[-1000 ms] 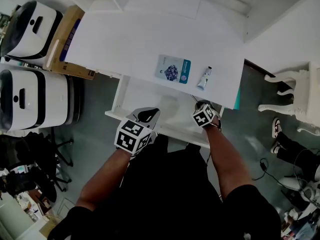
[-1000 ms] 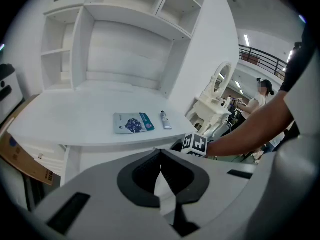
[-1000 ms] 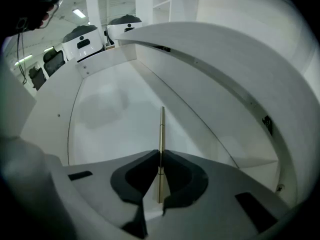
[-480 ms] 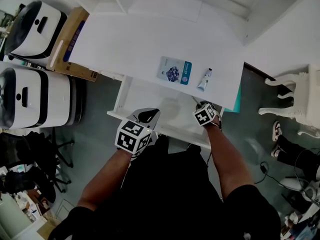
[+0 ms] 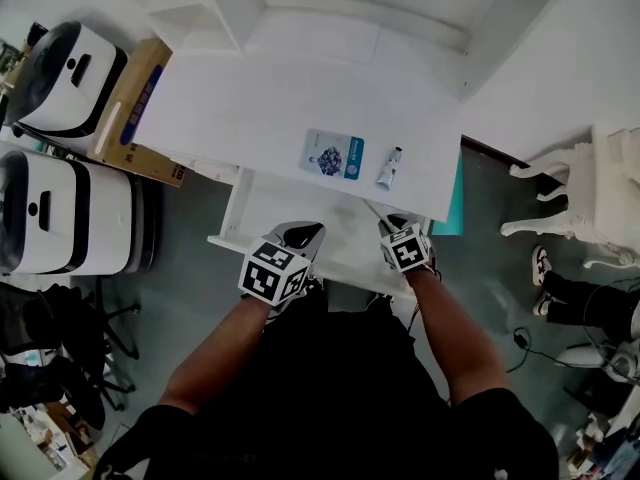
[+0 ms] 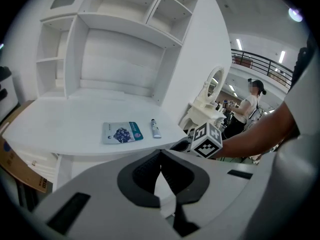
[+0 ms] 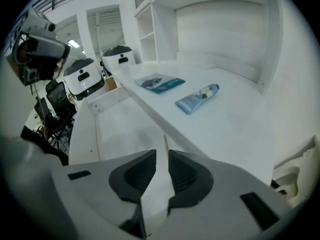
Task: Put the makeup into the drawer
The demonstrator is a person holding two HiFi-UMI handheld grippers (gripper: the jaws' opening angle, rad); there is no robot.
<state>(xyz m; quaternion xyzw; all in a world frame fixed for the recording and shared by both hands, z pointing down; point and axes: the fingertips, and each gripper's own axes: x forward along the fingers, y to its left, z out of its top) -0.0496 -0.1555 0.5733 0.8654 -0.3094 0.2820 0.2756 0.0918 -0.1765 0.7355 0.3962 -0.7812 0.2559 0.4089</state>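
The tube of makeup lies on the white desk top, close to its near edge and towards the right, its cap end pointing to the far side. Just left of it, apart from it, a flat packet with a teal end lies face up. Under that edge the drawer stands pulled out towards the person, its pale floor in view; both items are on the desk, not in it.

The right gripper hangs over the drawer's near right corner, tilted steeply down. Its jaws stand a little apart and have just been opening; the pads press on nothing, and I cannot tell what the thin pale sliver beyond their gap is.

The left gripper is over the drawer's front rail, further left, aimed forward and down. Its jaw tips meet with nothing between them.

Both bare forearms reach in from the near side, roughly parallel.

At the far left are two white machines and a cardboard box.
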